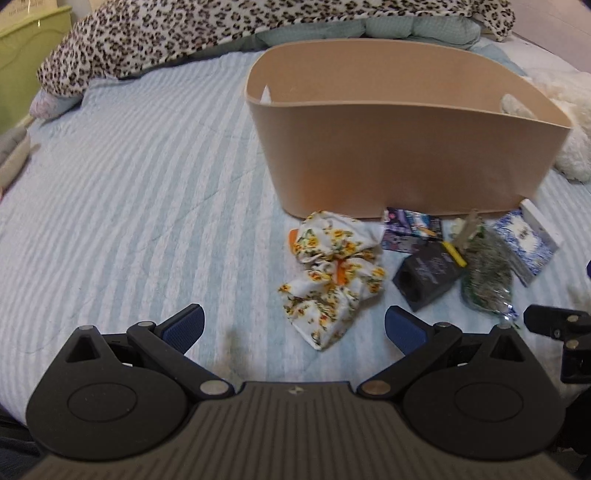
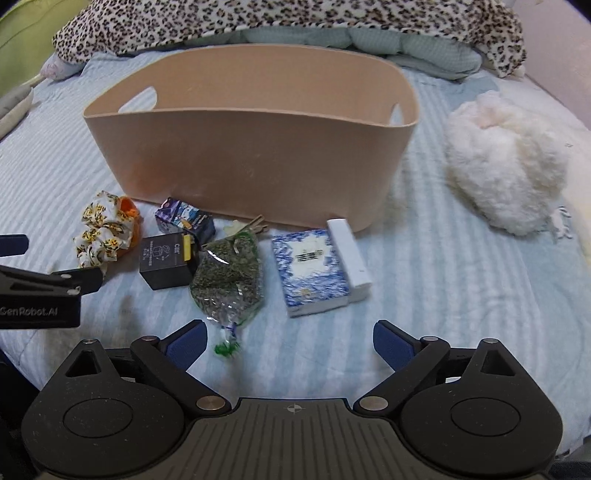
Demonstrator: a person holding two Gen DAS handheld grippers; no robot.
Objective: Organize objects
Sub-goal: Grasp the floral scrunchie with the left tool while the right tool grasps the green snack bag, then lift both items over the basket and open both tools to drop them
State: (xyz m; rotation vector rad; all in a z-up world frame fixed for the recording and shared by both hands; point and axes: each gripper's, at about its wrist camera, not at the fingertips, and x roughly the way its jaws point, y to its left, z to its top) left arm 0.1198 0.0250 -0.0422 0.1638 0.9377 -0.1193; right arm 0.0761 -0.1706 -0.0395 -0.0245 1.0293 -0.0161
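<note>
A tan oval basket (image 1: 399, 162) (image 2: 251, 162) stands on the striped bed. In front of it lie a floral cloth (image 1: 332, 273) (image 2: 101, 232), a small purple box (image 1: 410, 227) (image 2: 184, 218), a black box (image 1: 428, 277) (image 2: 166, 264), a clear bag of green herbs (image 1: 485, 273) (image 2: 229, 280), a blue-white book (image 1: 524, 240) (image 2: 310, 271) and a white box (image 2: 349, 254). My left gripper (image 1: 293, 326) is open and empty, just short of the floral cloth. My right gripper (image 2: 290, 345) is open and empty, just short of the bag and book.
A leopard-print blanket (image 1: 221, 33) (image 2: 288, 18) and teal pillows (image 2: 369, 44) lie behind the basket. A white fluffy plush (image 2: 506, 162) (image 1: 569, 122) sits right of it. A green cabinet (image 1: 26, 55) stands at far left. The left gripper's body (image 2: 40, 291) shows at the right view's left edge.
</note>
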